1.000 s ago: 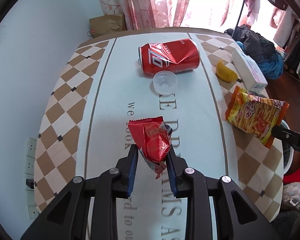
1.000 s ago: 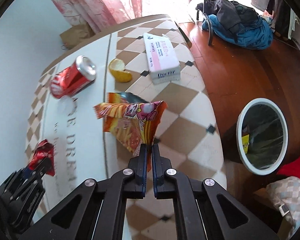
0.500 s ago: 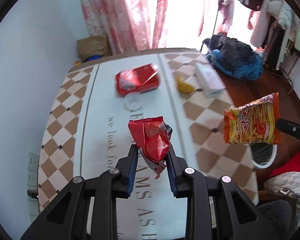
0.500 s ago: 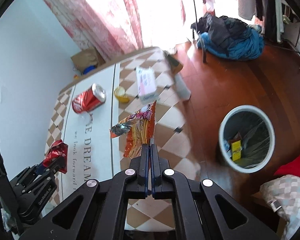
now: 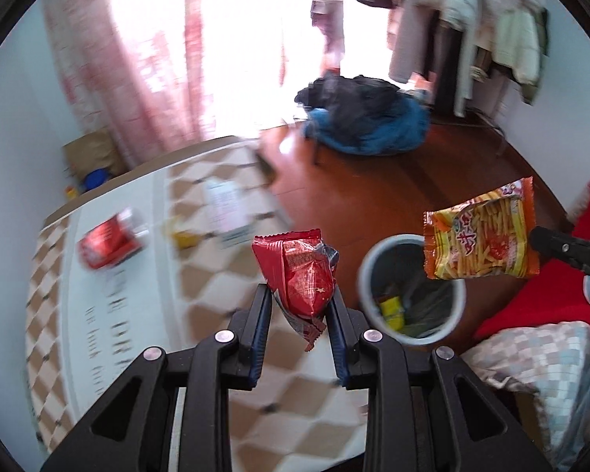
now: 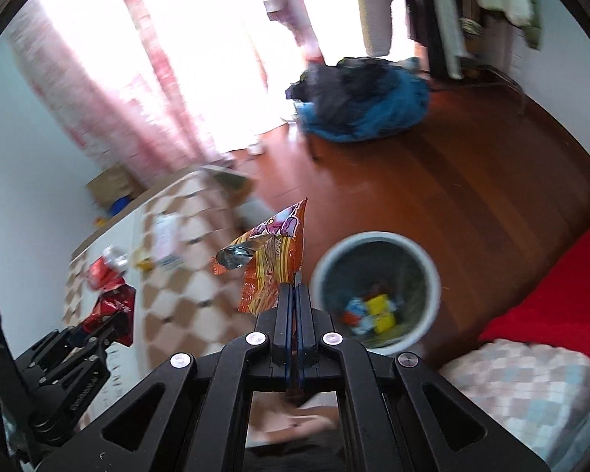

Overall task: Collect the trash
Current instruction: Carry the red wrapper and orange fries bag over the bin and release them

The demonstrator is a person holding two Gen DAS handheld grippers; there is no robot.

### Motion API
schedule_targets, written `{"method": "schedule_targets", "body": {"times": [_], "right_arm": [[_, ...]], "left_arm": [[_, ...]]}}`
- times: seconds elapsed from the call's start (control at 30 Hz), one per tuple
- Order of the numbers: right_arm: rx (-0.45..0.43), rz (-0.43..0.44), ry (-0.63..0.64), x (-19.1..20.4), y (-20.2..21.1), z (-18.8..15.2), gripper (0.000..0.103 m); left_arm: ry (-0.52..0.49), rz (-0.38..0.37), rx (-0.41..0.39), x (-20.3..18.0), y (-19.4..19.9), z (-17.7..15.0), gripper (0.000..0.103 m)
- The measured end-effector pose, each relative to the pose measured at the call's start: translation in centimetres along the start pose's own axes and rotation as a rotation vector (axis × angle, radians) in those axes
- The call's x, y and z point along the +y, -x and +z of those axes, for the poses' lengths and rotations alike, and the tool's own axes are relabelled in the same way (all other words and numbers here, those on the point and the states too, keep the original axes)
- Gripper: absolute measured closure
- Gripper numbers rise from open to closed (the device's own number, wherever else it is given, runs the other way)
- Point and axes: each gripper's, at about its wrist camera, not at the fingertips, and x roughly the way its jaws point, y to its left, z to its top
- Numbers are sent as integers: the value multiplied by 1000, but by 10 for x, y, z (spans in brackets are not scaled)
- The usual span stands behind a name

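Observation:
My left gripper [image 5: 299, 299] is shut on a crumpled red snack wrapper [image 5: 299, 279], held in the air above the table's right edge. My right gripper [image 6: 295, 290] is shut on an orange fries snack bag [image 6: 273, 263], which hangs just left of the round white trash bin [image 6: 375, 291]. In the left wrist view the orange bag [image 5: 482, 238] hovers over the bin's [image 5: 413, 285] far right rim. The bin holds several bits of trash. A red soda can [image 5: 108, 242] and a yellow peel [image 5: 183, 236] lie blurred on the table [image 5: 110, 314].
A white box [image 5: 228, 212] lies on the checked table near the peel. A heap of blue and black clothes [image 5: 367, 126] sits on the wooden floor. Red fabric [image 5: 550, 291] and a checked cushion [image 5: 531, 354] lie right of the bin. Pink curtains hang behind.
Both grippers have swung right, away from the table, with their wrappers still held. The bin now lies close beneath the orange bag, and the can and peel have dropped back to the left.

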Motion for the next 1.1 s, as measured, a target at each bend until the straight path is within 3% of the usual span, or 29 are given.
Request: {"method": "schedule_targets", "body": {"times": [0.2,0.4,0.57,0.8,0.83,0.9,0.97,1.03,1.07,1.1], "right_arm": [[35,-106,-103,-96,-29,6,102],[108,-158,-207,-171,-87,7,102],[165,-166,-275,-208,-143,4,102],[230,-158,-306,-224,-205,-5,102],[241,-161,-304,-225,-213,-6,102],[260,-157,-301,-227,-223,-10,102],[279,-154,-293,-226,-232,-11,101],[299,-137,-289,-225,-238,-13,99],[309,-125,-289,-225,-240,-14,90],[313,-116,-288,-224,-241,-15,71]], "left_arm": [[-107,-90,34,-89,-49,31,79],[-183,-131,109,-150,-119,43,79],[-205,-146,192,-174,-176,43,79],[-190,-167,338,-184,-241,34,75],[-182,-164,357,-183,-248,32,71],[-158,-157,394,-180,-261,30,51],[-144,-153,405,-177,-264,27,18],[-126,-148,416,-172,-264,25,16],[-122,-145,418,-171,-263,24,15],[-123,-136,422,-170,-262,23,13]]}}
